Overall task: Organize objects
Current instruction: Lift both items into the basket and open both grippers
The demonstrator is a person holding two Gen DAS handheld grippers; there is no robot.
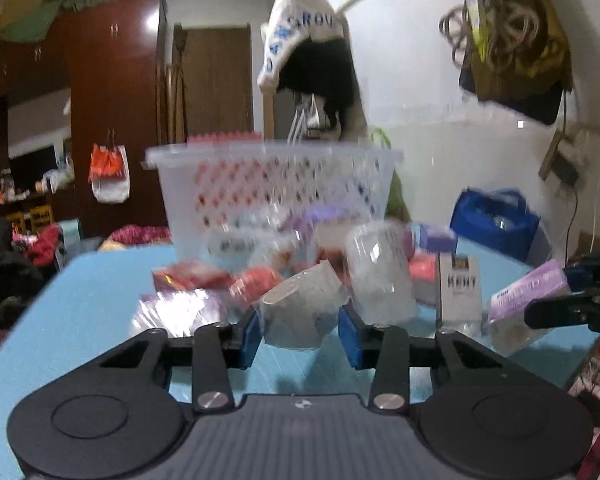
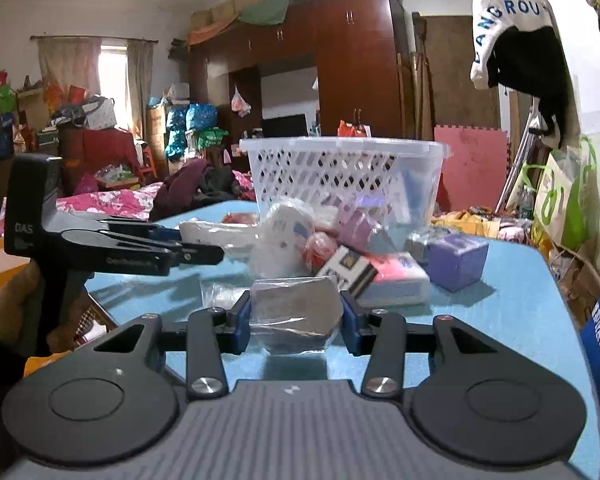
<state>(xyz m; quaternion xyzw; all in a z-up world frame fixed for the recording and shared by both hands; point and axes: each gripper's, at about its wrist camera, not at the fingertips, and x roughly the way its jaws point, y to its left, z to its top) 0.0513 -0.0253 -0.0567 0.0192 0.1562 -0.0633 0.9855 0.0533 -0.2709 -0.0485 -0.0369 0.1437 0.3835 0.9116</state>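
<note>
The room was crowded with wardrobes and bags, and the work sat on a blue table with a white lattice basket at its far side. A heap of small packets and boxes lay in front of the basket, among them a purple box and a black-and-white carton. The right gripper had its jaws closed against both sides of a grey packet in clear wrap, low over the table. The left gripper bracketed another clear-wrapped grey packet; the left view was smeared by motion, so I could not tell whether its pads pressed it or merely flanked it. The likely trouble was the slick wrap: a packet pinched by loose film could slide out on the way to the basket. With both grippers working close together near the heap, one could also knock the leaning carton or clip the other.
</note>
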